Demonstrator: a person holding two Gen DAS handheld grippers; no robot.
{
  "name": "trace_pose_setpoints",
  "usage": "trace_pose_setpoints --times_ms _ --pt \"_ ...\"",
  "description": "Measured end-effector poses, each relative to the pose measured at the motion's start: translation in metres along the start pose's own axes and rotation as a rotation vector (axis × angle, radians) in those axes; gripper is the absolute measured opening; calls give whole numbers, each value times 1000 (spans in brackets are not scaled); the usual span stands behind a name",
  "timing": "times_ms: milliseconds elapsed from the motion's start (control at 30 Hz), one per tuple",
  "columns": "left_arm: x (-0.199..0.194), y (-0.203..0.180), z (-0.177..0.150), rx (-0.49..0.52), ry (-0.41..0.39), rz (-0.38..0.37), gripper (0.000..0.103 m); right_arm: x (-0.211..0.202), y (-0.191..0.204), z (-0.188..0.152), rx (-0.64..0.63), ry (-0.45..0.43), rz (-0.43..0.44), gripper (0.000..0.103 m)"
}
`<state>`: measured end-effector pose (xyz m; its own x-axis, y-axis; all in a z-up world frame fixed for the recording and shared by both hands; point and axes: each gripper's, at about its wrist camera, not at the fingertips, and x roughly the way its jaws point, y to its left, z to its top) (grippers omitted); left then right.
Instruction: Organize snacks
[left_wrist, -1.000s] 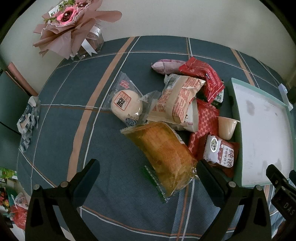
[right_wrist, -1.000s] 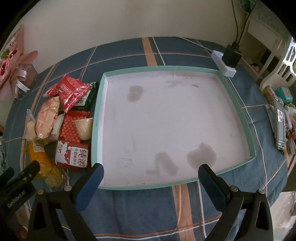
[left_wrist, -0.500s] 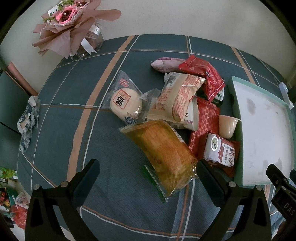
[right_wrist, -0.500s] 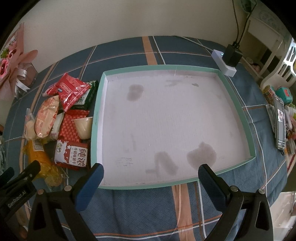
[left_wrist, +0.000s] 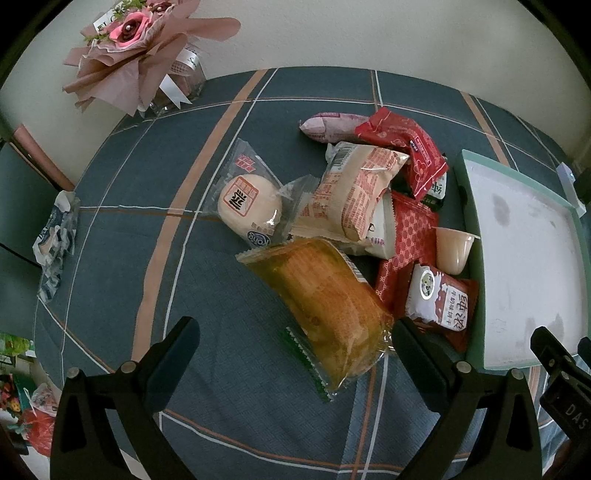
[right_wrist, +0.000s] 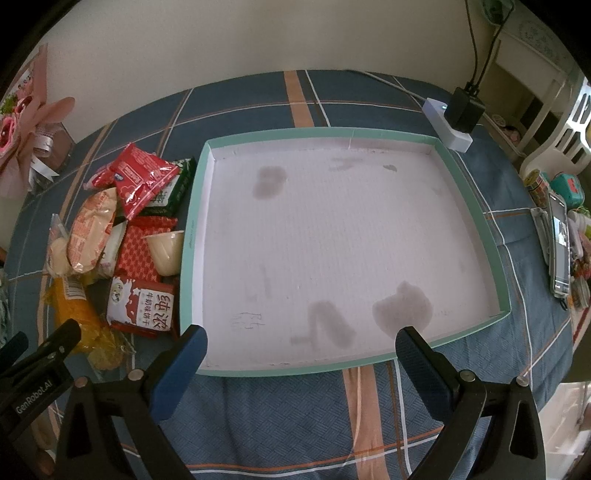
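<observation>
A pile of snacks lies on the blue plaid tablecloth left of a shallow teal-rimmed tray (right_wrist: 194, 221) with a white stained floor, which also shows in the left wrist view (left_wrist: 466, 206). Nearest my left gripper (left_wrist: 295, 341) is an orange bread pack (left_wrist: 325, 306). Behind it lie a round white bun in clear wrap (left_wrist: 249, 206), a beige and red bag (left_wrist: 351, 195), a red packet (left_wrist: 410, 147), a pudding cup (left_wrist: 452, 249) and a red and white biscuit pack (left_wrist: 441, 299). My left gripper is open and empty, just short of the bread pack. My right gripper (right_wrist: 301, 349) is open and empty over the tray's near rim.
A pink paper bouquet (left_wrist: 140, 48) stands at the table's far left corner. A crumpled wrapper (left_wrist: 55, 243) lies at the left edge. A white power strip with a black plug (right_wrist: 456, 122) sits behind the tray. A phone (right_wrist: 559, 243) and small items lie at the right.
The left wrist view has crept slightly toward the snack pile. The right gripper has hardly moved. Both stay open and empty.
</observation>
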<state>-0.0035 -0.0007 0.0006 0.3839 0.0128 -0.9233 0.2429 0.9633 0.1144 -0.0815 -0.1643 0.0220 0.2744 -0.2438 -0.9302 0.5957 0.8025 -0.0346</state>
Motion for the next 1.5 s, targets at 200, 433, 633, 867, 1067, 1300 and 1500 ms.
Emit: trace_pose_setpoints --times_ms 200,433,633,867,1067,1300,1500 --pt "0 0 1 0 1 0 103 0 0 0 -1 1 0 103" --pt "0 0 0 -1 3 1 103 1 1 0 -1 2 0 103" --pt "0 -3 -1 1 5 3 103 2 1 -1 -3 4 -1 103" --pt "0 -3 -1 1 7 3 103 3 1 -1 -3 7 -1 103" --pt "1 -3 -2 -1 10 3 103 6 2 -1 -4 16 -3 103" --pt "15 18 -5 -147 68 -65 103 3 14 4 -37 -15 49 103" --pt "24 33 -12 -247 88 -105 103 7 44 6 -112 -34 108 103"
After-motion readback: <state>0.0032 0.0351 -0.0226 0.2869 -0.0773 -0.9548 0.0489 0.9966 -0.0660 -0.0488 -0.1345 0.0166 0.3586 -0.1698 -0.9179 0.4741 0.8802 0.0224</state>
